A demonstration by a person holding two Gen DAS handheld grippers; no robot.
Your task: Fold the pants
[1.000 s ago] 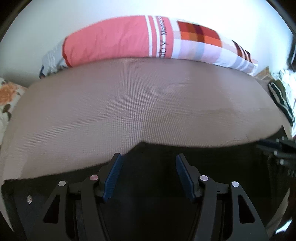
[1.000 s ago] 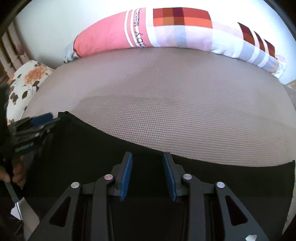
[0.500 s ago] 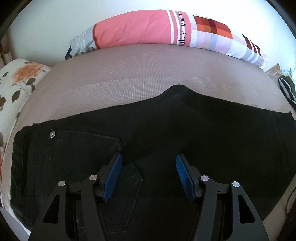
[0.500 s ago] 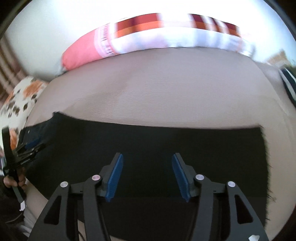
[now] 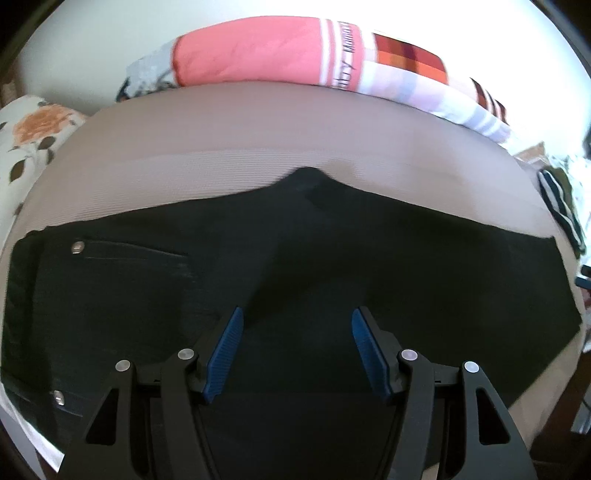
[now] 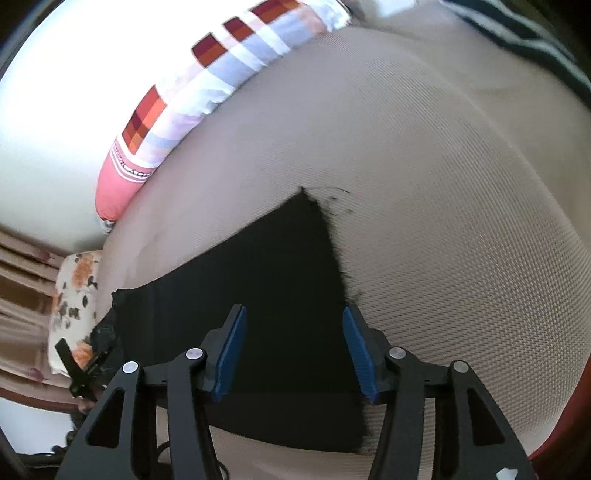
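Black pants point(image 5: 406, 258) lie flat across the beige mattress point(image 5: 258, 147), waist and riveted pocket point(image 5: 122, 254) to the left, crotch point at the far middle, hem to the right. My left gripper point(image 5: 295, 314) hovers open over their middle with nothing pinched. In the right wrist view the frayed hem end of the pants point(image 6: 258, 266) lies below my right gripper point(image 6: 293, 310). Its jaws are closing but still apart, and the pads press on nothing; the right finger stands near the hem edge.
A pink and checked quilt roll point(image 5: 258, 51) point(image 6: 207, 88) lines the far side of the mattress point(image 6: 443, 184) by the white wall. A floral pillow point(image 5: 33, 129) point(image 6: 74, 280) sits at the waist end. A dark striped garment point(image 5: 557, 199) point(image 6: 517, 29) lies beyond the hem end.
The pants went from bunched under both grippers to lying spread out. My right gripper let go, swept right along the leg to the hem and rolled. The left view shifted slightly.
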